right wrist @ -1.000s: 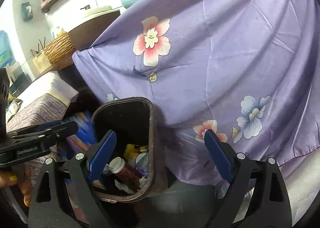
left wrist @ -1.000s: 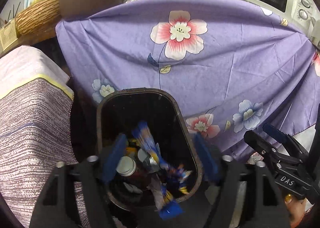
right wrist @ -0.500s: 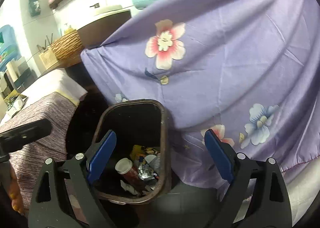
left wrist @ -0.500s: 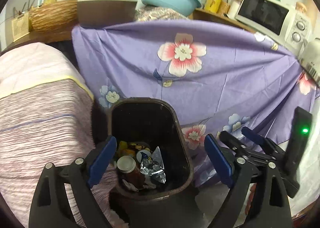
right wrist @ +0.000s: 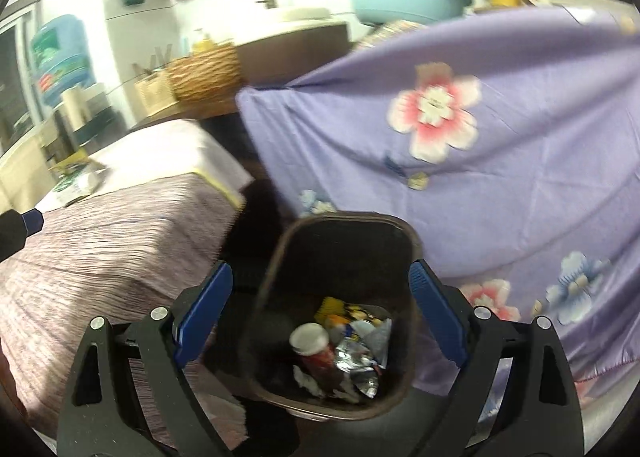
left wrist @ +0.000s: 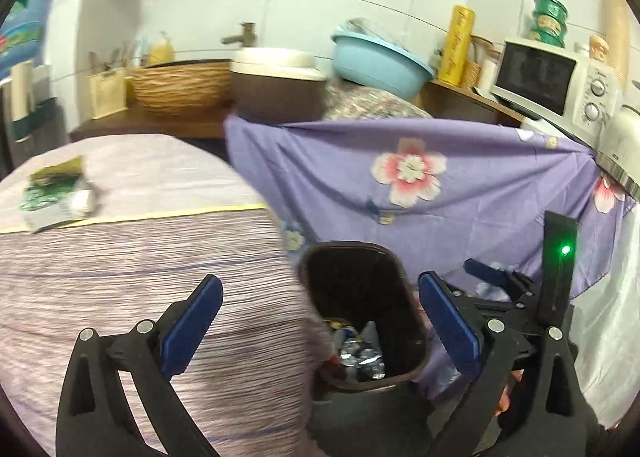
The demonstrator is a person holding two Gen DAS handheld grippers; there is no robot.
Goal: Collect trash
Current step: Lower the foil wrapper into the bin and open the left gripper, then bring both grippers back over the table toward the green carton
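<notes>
Bin: I see the dark brown rounded-rectangle plastic waste bin (right wrist: 336, 297) on the floor, between the striped table and the draped cloth.
Trash: crumpled silver foil wrappers (right wrist: 356, 361) inside; only my right view shows the white-capped red bottle (right wrist: 312, 345).
Left gripper (left wrist: 320, 329): jaws just opened wide, nothing between them.
Right gripper (right wrist: 320, 321): spread apart, empty.
Left view only: torn green carton (left wrist: 56, 197) on the mauve striped tablecloth (left wrist: 140, 265).
Backdrop: smooth purple floral cloth (right wrist: 500, 177).

We see a table draped in a mauve striped cloth (left wrist: 132, 269) spreading under and beyond our left finger; a crumpled green-and-white carton (left wrist: 56, 197) lies on it, well beyond that finger; the dark bin (right wrist: 340, 241) stands between our fingers, beside the table.
</notes>
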